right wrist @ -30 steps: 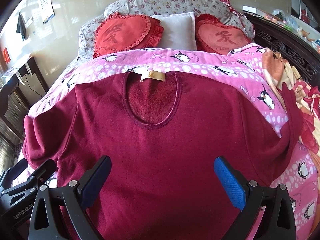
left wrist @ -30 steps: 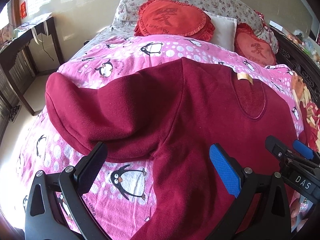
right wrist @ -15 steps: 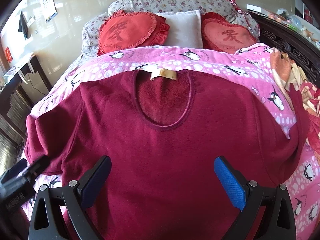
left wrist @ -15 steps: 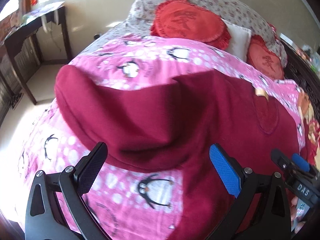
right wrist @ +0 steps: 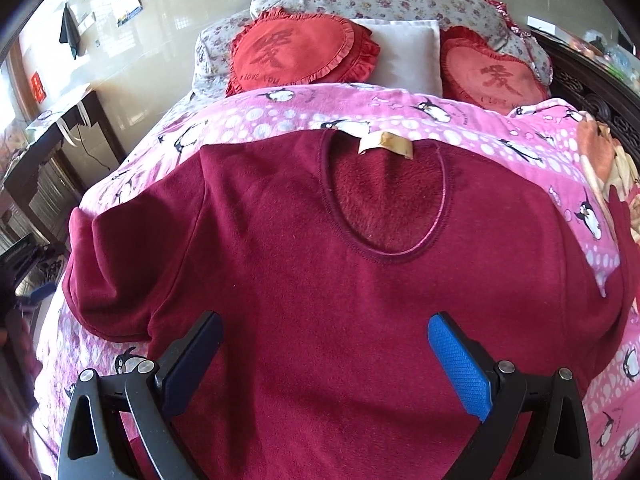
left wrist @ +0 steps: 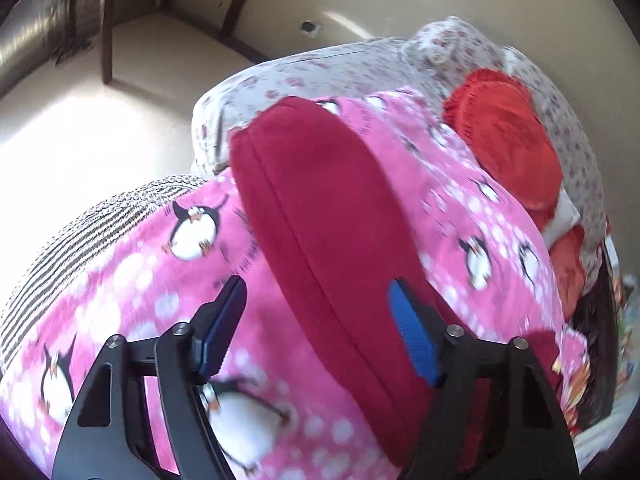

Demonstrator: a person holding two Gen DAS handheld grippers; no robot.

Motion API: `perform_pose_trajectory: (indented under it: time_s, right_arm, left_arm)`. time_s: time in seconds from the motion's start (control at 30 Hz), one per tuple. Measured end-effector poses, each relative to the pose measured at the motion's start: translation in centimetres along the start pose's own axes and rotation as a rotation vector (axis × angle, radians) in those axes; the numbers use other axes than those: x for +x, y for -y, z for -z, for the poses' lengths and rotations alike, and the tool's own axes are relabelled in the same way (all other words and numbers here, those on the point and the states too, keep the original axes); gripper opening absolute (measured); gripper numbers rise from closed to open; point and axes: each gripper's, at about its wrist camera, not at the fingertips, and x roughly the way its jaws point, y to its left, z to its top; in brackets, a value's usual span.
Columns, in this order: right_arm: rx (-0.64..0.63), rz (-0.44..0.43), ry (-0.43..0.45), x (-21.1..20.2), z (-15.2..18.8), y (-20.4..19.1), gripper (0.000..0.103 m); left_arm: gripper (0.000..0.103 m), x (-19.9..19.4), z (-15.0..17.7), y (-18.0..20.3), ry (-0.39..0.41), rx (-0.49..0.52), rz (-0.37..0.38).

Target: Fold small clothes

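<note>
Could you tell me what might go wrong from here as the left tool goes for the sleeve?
1. The left tool has just been closing with the dark red sleeve between its pads, not yet pinched; it could also catch the pink penguin blanket beneath.
2. The left wrist view is blurred, so the closing could miss the sleeve's seam edge.
3. The right tool hovers open over the shirt body, so nothing pins it; a pull on the sleeve might drag the shirt.

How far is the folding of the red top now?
Done: the top is spread flat on the blanket, neckline up. In hand: the left gripper, whose jaws have just been closing, is lined up over the sleeve, not yet pinching. The right gripper is open above the body. Left: every fold.
</note>
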Motion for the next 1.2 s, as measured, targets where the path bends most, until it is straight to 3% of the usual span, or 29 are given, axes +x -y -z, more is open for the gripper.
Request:
perform_pose_trajectory:
  time_s: [0.2, 0.23, 0.3, 0.4, 0.5, 0.6, 0.7, 0.8, 0.87, 1.0, 1.03, 1.1, 1.2]
  right_arm:
    - [-0.013, -0.013, -0.002, 0.3, -0.3, -0.3, 0.102]
    - [-0.011, -0.015, -0.005, 0.4, -0.3, -0.3, 0.102]
    - [-0.01, -0.015, -0.012, 0.8, -0.4, -0.3, 0.102]
    - [-0.006, -0.015, -0.02, 1.3, -0.6, -0.2, 0.102]
    - [0.007, -0.026, -0.012, 1.0, -0.7, 0.2, 0.102]
    - [0.025, -0.022, 0.011, 0.4, -1.0, 1.1, 0.102]
    - [0.06, -0.015, 0.031, -0.5, -1.4, 2.7, 0.102]
    - [0.114, -0.011, 0.039, -1.4, -1.5, 4.2, 0.102]
    - [0.129, -0.019, 0.044, -2.2, -1.6, 5.0, 0.102]
    - [0.124, -0.029, 0.05, -3.5, -1.4, 6.1, 0.102]
    - [0.12, -0.048, 0.041, -3.7, -1.3, 6.2, 0.102]
    - [0.118, -0.057, 0.043, -4.0, -1.1, 6.1, 0.102]
    - [0.115, -0.062, 0.036, -4.0, -0.6, 5.6, 0.102]
  left_arm:
    - [0.063, 2.5, -2.5, -1.5, 0.006, -0.064, 0.027]
    - [0.056, 2.7, -2.7, -1.4, 0.009, -0.054, 0.036]
    - [0.02, 3.1, -2.9, -1.0, 0.007, -0.03, 0.02]
    - [0.007, 2.6, -2.8, -0.5, 0.031, -0.005, -0.031]
    - [0.006, -0.7, -2.1, 1.8, 0.091, 0.078, 0.001]
    - [0.006, -5.2, -0.4, 5.6, 0.125, 0.186, 0.118]
    - [0.006, -9.0, 1.9, 11.0, 0.16, 0.343, 0.219]
    - [0.006, -11.0, 4.3, 15.1, 0.137, 0.402, 0.302]
    - [0.006, -11.8, 6.0, 17.6, 0.155, 0.468, 0.284]
    - [0.01, -10.7, 6.2, 17.0, 0.12, 0.402, 0.235]
    - [0.014, -10.1, 6.0, 16.3, 0.115, 0.387, 0.19]
    - [0.052, -9.3, 5.4, 13.9, 0.113, 0.342, 0.127]
    - [0.072, -8.3, 4.2, 8.6, 0.142, 0.21, 0.069]
